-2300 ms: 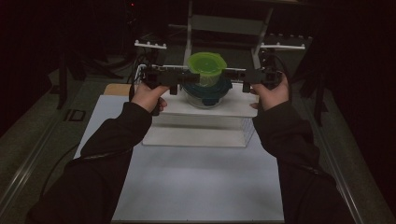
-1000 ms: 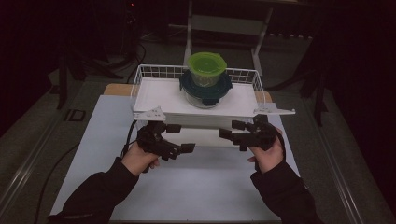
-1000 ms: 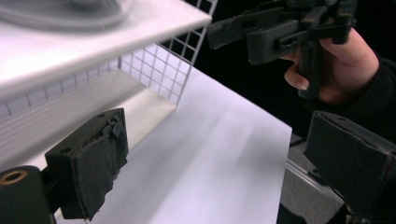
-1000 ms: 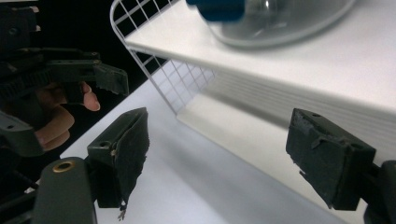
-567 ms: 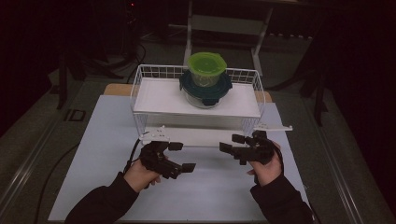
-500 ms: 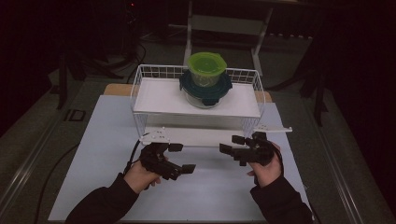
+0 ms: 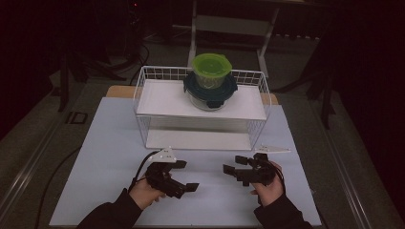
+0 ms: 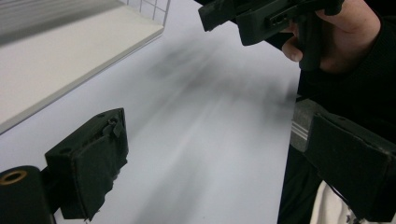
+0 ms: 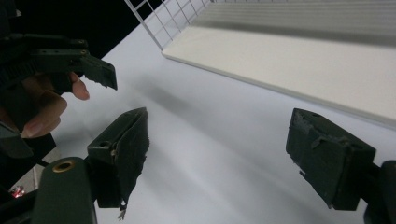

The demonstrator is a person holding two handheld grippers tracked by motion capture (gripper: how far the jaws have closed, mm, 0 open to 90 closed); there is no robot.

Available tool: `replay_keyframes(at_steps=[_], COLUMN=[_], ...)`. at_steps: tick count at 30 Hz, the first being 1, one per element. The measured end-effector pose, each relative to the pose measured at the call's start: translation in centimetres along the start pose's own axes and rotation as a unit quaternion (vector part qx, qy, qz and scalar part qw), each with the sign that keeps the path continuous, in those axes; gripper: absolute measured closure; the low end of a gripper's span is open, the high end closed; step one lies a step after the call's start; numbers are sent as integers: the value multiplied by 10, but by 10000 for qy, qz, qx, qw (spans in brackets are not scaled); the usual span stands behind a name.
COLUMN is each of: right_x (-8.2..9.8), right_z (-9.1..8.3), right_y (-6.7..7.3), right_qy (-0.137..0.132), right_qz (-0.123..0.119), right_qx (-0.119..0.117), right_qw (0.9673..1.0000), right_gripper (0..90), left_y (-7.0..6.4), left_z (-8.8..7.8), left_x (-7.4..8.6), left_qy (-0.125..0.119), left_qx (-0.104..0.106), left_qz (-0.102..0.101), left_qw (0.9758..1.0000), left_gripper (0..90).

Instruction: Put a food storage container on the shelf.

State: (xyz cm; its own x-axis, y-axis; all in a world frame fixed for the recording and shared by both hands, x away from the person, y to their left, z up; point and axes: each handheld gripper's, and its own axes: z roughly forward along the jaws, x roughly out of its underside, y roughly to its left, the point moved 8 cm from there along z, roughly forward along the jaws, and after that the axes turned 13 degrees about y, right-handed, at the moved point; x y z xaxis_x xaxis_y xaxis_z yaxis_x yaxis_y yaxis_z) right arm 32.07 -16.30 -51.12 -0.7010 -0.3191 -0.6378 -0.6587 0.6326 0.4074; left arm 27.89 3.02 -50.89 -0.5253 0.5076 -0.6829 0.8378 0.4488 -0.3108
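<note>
Stacked containers [image 7: 210, 82] on wire rack [image 7: 143, 95], well beyond left tool [image 7: 184, 180] and right tool [image 7: 233, 170], both spread, empty.

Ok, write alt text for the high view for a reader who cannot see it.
Two hands hold black two-jaw grippers, the left gripper and right gripper, low over a pale table, jaws open and empty, pointing toward each other. Behind them a white wire rack has two shelves; on the upper one a green-lidded container sits stacked on a dark-lidded clear container. The surroundings are dark.
</note>
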Motion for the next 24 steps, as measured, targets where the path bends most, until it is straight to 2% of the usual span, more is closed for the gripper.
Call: replay_keyframes(at_steps=[4, 7, 12, 17, 19, 24], right_x=[5, 13, 21, 30, 33, 34], right_z=[1, 1, -2, -5, -5, -3], right_y=[-3, -7, -12, -23, -29, -35], right_qy=[2, 16, -17, -43, -27, -16], right_qz=[-38, -60, -140, -58, -32, 41], right_qx=[65, 138, 178, 252, 332, 283], right_qw=[10000, 9999, 9997, 9997, 9994, 9996], right_gripper=[209, 204, 195, 194, 195, 195], left_y=[1, 5, 7, 9, 10, 10], left_z=[3, 10, 16, 22, 24, 26], left_x=[5, 14, 20, 26, 28, 34], left_qy=[25, 84, 128, 114, 133, 159], left_qx=[-48, -170, -187, -172, -236, -317], left_qz=[45, 84, 80, -6, 28, 111], left_qw=[10000, 9998, 9997, 9998, 9996, 9993], left_gripper=[56, 56, 56, 56, 56, 56])
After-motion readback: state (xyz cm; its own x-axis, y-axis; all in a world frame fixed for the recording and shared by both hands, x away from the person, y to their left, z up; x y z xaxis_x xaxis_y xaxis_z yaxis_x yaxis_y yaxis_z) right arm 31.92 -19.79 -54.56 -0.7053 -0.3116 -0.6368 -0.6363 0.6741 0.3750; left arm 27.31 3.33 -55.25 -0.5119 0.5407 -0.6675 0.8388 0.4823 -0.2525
